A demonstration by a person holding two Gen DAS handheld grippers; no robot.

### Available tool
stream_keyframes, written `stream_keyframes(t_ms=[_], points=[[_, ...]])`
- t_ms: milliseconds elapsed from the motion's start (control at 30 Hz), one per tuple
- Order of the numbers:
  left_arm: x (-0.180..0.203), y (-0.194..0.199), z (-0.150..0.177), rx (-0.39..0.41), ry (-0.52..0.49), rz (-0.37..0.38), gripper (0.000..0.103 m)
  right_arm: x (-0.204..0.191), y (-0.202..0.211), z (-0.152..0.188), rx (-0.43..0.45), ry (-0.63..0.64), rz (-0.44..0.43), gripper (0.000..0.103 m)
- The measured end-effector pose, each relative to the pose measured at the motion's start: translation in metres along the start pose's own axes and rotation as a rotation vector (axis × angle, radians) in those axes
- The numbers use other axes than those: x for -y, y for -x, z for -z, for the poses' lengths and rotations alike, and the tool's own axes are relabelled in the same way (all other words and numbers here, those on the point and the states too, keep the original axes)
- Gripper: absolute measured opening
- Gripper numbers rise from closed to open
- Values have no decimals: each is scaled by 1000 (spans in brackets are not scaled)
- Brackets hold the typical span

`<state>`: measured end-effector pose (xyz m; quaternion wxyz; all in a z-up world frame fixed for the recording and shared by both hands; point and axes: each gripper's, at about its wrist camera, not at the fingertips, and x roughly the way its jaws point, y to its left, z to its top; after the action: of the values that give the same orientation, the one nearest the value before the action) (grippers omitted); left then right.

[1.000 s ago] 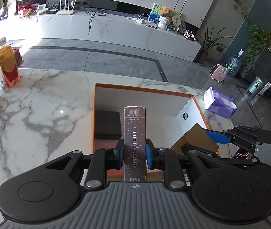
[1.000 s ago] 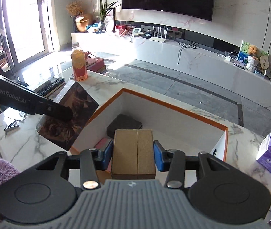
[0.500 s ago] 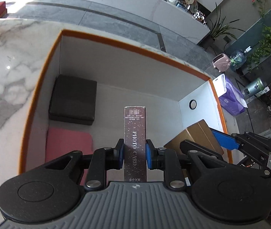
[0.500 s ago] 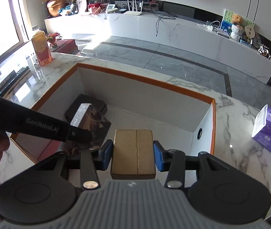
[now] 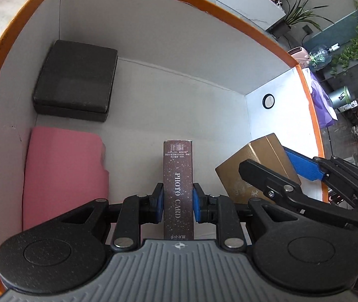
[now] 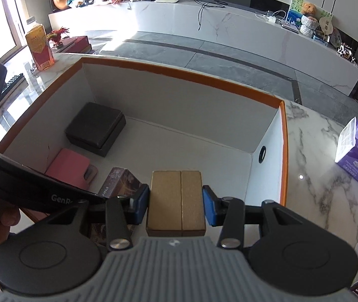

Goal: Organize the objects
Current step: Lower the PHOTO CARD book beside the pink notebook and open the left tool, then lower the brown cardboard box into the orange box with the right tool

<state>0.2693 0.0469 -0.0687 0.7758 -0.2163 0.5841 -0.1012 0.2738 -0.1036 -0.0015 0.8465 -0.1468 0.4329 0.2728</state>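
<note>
- Both claws have dropped inside the orange-rimmed white cardboard box [image 5: 231, 32] now!
- Left claw [image 5: 178, 202] clamps the dark maroon photo-card box [image 5: 178, 176]; right claw [image 6: 176, 205] clamps the gold rectangular box [image 6: 176, 201].
- Release looks imminent.

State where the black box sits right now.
In both wrist views, the black box lies in the far-left corner of the orange-rimmed bin, just behind the pink item.
</note>
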Motion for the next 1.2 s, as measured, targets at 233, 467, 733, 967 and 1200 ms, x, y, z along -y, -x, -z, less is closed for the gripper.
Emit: stream_keyframes(t_ms=[233,467,733,967,1200], points=[[7,14,1,3,-84,-140,37,-1,-1,1,-6,1,-2,47],[4,40,2,43,-156,-222,40,-2,-6,-1,-28,-13,-26,47],[-4,70,-2,121,-175,-232,40,-13,-26,-7,-109,-46,-33,47],[-4,73,-6,142,-173,-208,38,-33,-37,-9,-155,-23,-54,47],[1,73,-12,175,-194,-194,38,-28,-33,-17,-145,-53,-28,47]])
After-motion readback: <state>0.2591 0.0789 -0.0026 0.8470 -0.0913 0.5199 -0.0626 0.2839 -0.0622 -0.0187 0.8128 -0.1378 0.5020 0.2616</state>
